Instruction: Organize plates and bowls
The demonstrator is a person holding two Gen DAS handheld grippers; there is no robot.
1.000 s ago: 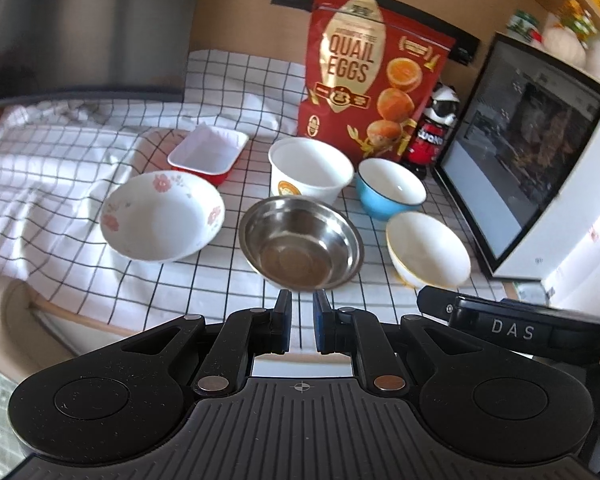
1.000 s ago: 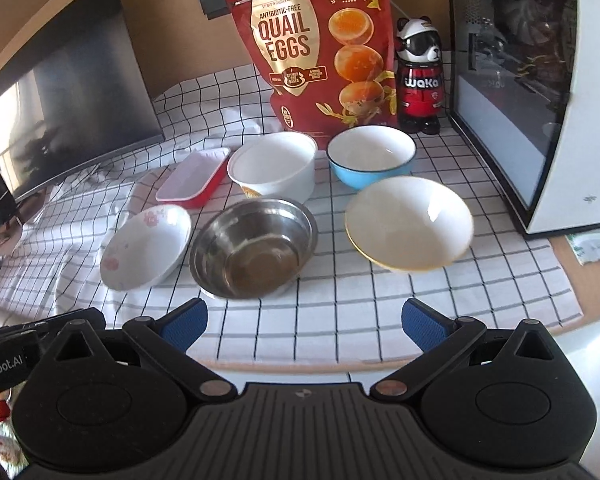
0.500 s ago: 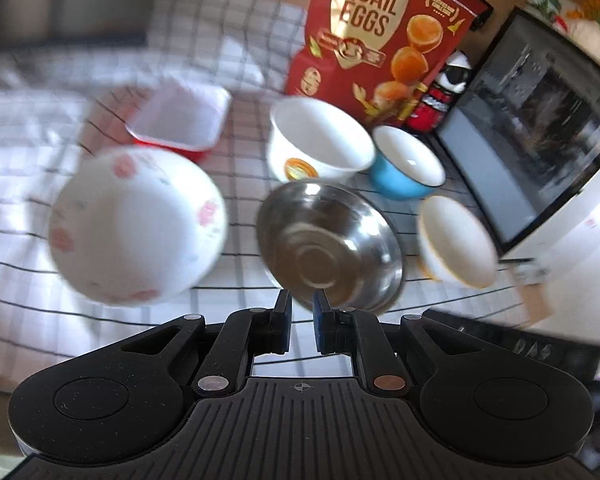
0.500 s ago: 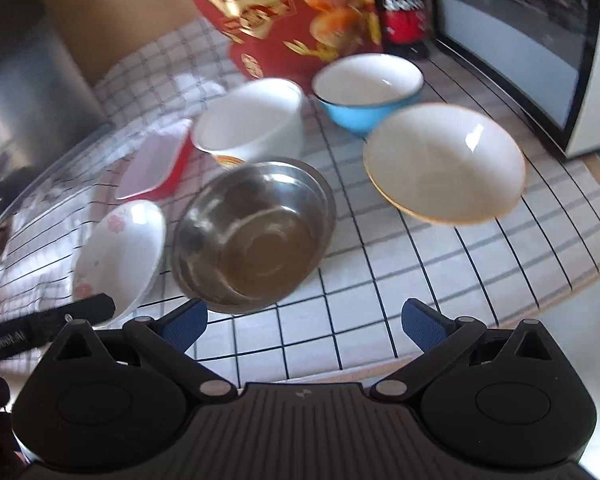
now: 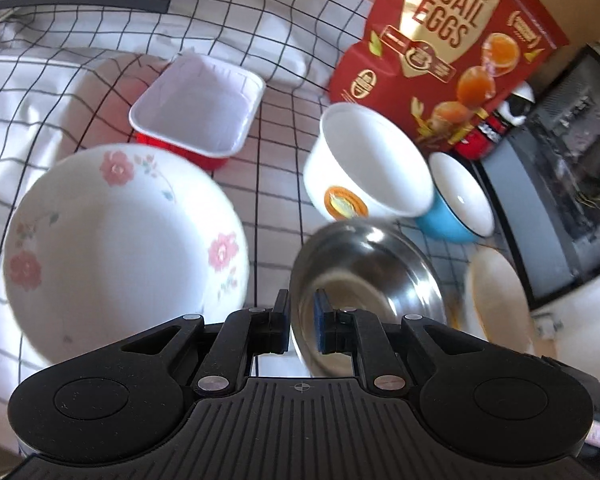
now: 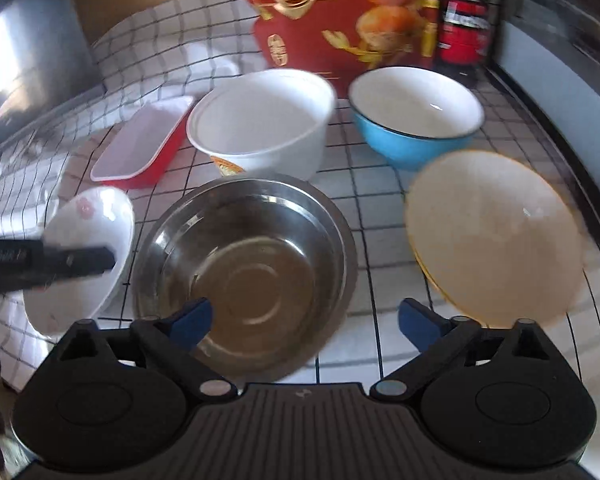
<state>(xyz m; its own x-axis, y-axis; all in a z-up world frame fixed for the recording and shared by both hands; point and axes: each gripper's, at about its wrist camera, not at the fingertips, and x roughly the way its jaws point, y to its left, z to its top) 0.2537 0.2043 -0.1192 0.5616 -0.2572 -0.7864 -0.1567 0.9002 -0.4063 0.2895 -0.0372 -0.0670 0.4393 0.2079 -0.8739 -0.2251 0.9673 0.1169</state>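
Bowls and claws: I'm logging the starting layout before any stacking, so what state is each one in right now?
Steel bowl: upright, empty.
Floral bowl: upright, empty.
White cup-bowl: upright, empty.
Blue bowl: upright, empty.
Cream bowl: upright, empty.
Red tray: upright, empty.
Quail egg bag: standing.
Left claw: shut, holding nothing.
Right claw: open, has just been closing slightly, holding nothing.

My left gripper (image 5: 302,322) is matte black plastic: a ribbed centre plate with a small crosshair mark, round discs at both sides, silver rivets on the linkage arms, blue pads (thin ones). My right gripper (image 6: 304,320) looks the same, with blue-tipped fingers (image 6: 192,318) and silver rivets.
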